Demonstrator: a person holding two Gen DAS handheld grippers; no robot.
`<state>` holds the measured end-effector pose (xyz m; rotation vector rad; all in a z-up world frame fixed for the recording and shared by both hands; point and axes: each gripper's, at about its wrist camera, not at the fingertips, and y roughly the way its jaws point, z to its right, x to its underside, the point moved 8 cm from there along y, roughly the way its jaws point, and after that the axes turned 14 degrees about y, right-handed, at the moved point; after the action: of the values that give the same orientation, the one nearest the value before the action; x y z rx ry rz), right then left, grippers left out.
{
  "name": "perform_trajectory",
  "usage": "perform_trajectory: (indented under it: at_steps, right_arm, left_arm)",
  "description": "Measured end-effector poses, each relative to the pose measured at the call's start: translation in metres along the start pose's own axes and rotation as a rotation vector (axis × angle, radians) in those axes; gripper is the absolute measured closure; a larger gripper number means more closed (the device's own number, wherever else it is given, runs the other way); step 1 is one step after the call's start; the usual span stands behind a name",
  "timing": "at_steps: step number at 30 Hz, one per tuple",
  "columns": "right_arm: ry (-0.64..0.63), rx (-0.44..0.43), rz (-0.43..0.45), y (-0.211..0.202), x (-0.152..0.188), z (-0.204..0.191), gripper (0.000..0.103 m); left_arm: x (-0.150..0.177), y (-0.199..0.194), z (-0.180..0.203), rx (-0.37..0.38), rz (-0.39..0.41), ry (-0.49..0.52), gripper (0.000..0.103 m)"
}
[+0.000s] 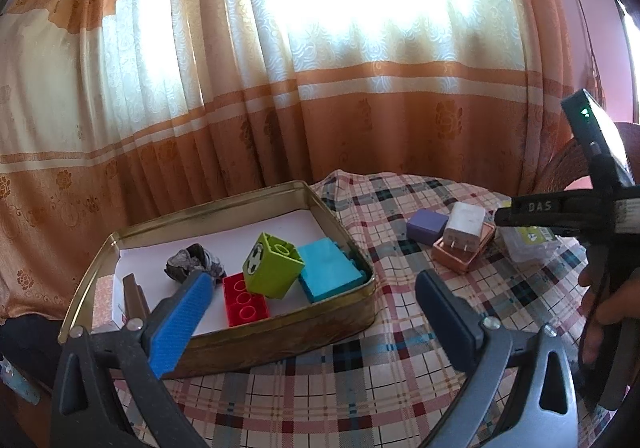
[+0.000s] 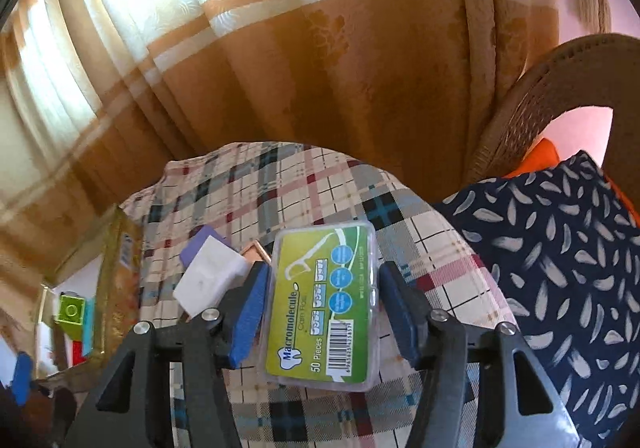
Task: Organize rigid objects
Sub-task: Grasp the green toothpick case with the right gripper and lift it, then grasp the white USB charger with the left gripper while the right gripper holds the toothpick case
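Note:
A clear floss-pick box with a green label lies lengthwise between the blue pads of my right gripper, which touch both its long sides above the plaid cloth. To its left are a white charger and a purple block. In the left wrist view my left gripper stands wide open with nothing in it, over the near right corner of a gold tin. The tin holds a green brick, a blue brick, a red brick and a grey stone.
The charger rests on a copper-coloured box beside the purple block. A dark patterned cushion and a wicker chair crowd the table's right edge. A curtain hangs close behind.

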<state>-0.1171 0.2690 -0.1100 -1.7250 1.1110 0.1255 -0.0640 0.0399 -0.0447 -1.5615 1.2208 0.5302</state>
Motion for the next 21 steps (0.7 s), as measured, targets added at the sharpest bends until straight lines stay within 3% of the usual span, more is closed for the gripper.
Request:
perform_trajectory:
  at_steps: [7,12,16,21]
  right_arm:
    - [0.044,-0.033,0.039,-0.014,-0.001,0.005,0.044]
    - [0.004,-0.021,0.18,-0.04,-0.007,-0.004,0.044]
    - [0.006,-0.001,0.292,-0.059,-0.013,-0.004,0.044]
    - [0.07,0.027,0.408,-0.083,-0.016,0.009,0.044]
  left_arm:
    - [0.0,0.003,0.001,0.003,-0.007,-0.005,0.0]
    - [-0.008,-0.001,0.005,0.02,0.045,-0.006,0.0]
    - [-0.029,0.003,0.03,0.103,0.091,0.054,0.0]
    - [-0.053,0.03,0.072,0.235,0.068,0.135,0.0]
